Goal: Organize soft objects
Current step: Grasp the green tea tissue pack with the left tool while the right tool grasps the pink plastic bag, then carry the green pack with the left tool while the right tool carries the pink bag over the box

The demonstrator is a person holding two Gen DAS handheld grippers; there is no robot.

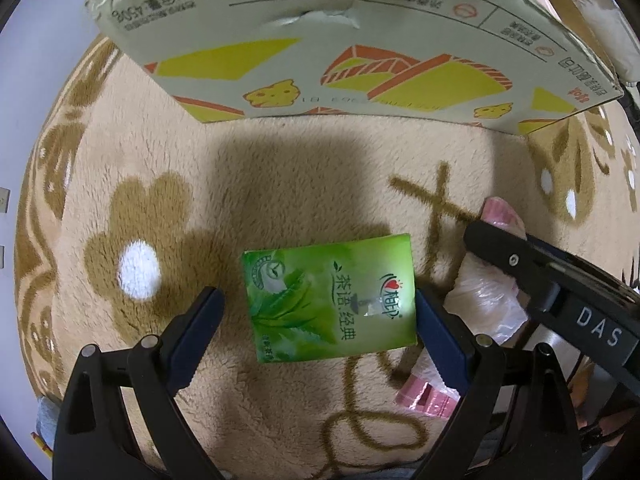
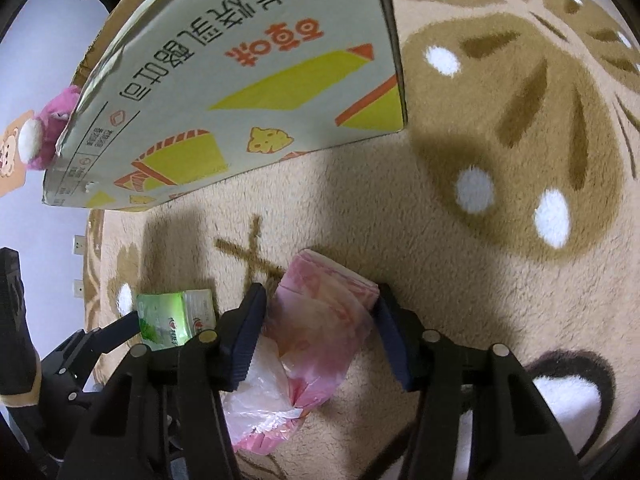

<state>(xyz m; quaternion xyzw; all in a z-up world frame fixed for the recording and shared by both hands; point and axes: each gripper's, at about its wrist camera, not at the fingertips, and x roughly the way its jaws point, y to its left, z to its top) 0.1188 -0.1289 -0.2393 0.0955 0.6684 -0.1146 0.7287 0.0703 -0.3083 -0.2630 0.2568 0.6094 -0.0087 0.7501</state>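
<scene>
A green tissue pack (image 1: 330,300) lies flat on the fluffy beige carpet (image 1: 280,184). My left gripper (image 1: 318,332) points straight down over it and is open. The pack sits between its blue pads: the right pad is at the pack's edge and the left pad stands clear. In the right wrist view, a pink tissue pack (image 2: 328,304) in loose clear wrap lies on the carpet. My right gripper (image 2: 320,328) is shut on it, with a pad against each side. The green pack (image 2: 176,316) and the left gripper's finger (image 2: 116,330) show at the left.
A printed cardboard box (image 1: 340,60) (image 2: 240,80) stands on the carpet just beyond both packs. A pink plush toy (image 2: 52,128) shows behind its far corner. The right gripper's finger (image 1: 504,252) is close to the left gripper's right side. A dark sleeve (image 2: 16,320) is at the left edge.
</scene>
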